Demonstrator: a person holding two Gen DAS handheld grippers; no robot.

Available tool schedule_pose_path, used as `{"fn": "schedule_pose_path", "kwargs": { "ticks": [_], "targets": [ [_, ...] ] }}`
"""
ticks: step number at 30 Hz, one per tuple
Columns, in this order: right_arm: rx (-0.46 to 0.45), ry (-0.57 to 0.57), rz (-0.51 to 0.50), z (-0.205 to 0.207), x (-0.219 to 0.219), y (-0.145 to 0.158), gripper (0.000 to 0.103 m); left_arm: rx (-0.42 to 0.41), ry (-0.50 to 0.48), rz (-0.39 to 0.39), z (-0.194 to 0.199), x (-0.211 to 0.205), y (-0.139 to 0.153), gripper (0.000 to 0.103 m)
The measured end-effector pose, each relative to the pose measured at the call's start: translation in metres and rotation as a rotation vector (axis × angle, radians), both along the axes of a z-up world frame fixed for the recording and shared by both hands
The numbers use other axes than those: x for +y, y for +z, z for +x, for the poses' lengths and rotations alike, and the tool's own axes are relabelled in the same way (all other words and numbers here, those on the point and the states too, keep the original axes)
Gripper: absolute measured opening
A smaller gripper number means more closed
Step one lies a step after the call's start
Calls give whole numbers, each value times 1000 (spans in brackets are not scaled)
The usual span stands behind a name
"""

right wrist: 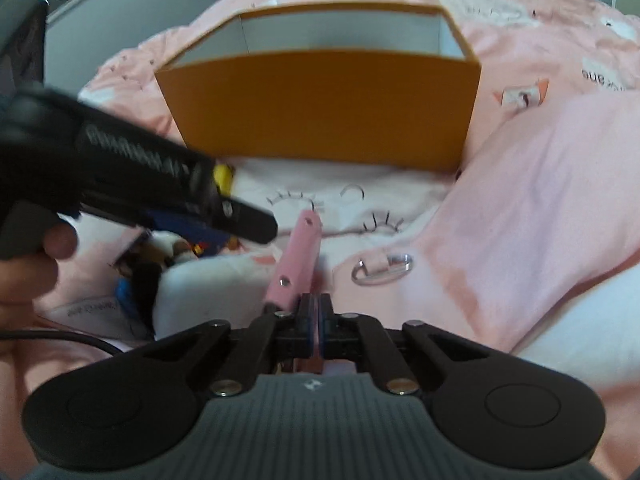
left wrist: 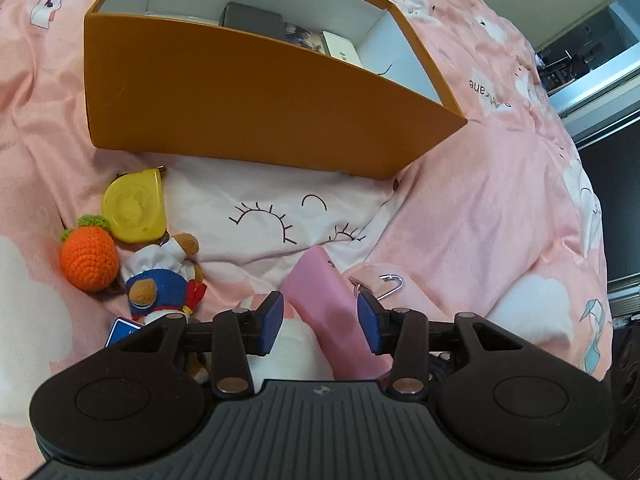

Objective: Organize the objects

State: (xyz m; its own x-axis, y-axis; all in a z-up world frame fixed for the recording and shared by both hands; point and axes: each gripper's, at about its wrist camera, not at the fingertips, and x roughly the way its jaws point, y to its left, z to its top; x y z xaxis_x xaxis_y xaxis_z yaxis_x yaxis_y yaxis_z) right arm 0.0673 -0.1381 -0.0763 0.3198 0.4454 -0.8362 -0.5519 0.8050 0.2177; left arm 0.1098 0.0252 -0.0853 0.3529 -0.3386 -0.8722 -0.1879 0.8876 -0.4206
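An orange box [left wrist: 256, 108] with a white inside stands on the pink bed; it also shows in the right wrist view [right wrist: 320, 108]. It holds a dark case [left wrist: 252, 20] and small cards. My right gripper [right wrist: 319, 320] is shut on a flat pink case [right wrist: 298, 260], which sticks forward on edge. In the left wrist view the pink case [left wrist: 324, 300] lies between my open left gripper's [left wrist: 320, 320] blue pads, which do not squeeze it. The left gripper also shows blurred at the left of the right wrist view [right wrist: 224, 216].
A yellow tape measure [left wrist: 134, 208], an orange crochet carrot [left wrist: 90, 260] and a plush bear in blue [left wrist: 160, 284] lie left of the left gripper. A silver carabiner [right wrist: 380, 268] lies on the bedding to the right. A blue card [left wrist: 122, 330] lies by the bear.
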Motion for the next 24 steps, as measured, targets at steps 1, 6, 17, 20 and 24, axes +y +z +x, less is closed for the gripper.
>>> {"fn": "schedule_pose_path", "kwargs": {
  "ticks": [1,6,17,20,24],
  "targets": [
    [7,0,2,1,1,-1,3,3,-1,2,1,-1,-1,49],
    [7,29,31,-2,5,0,2,43,-32,15,7,-10,-9,50],
    [24,43,18,0,3,-2,11,72,-104,90,13,-30,-22,35],
    [2,5,-50,1,0,-1,21,57,-77,55,10,-20,-19,28],
    [-3,22,-118,1,5,-4,28,6,-53,1,4,-8,-5,24]
  ]
}}
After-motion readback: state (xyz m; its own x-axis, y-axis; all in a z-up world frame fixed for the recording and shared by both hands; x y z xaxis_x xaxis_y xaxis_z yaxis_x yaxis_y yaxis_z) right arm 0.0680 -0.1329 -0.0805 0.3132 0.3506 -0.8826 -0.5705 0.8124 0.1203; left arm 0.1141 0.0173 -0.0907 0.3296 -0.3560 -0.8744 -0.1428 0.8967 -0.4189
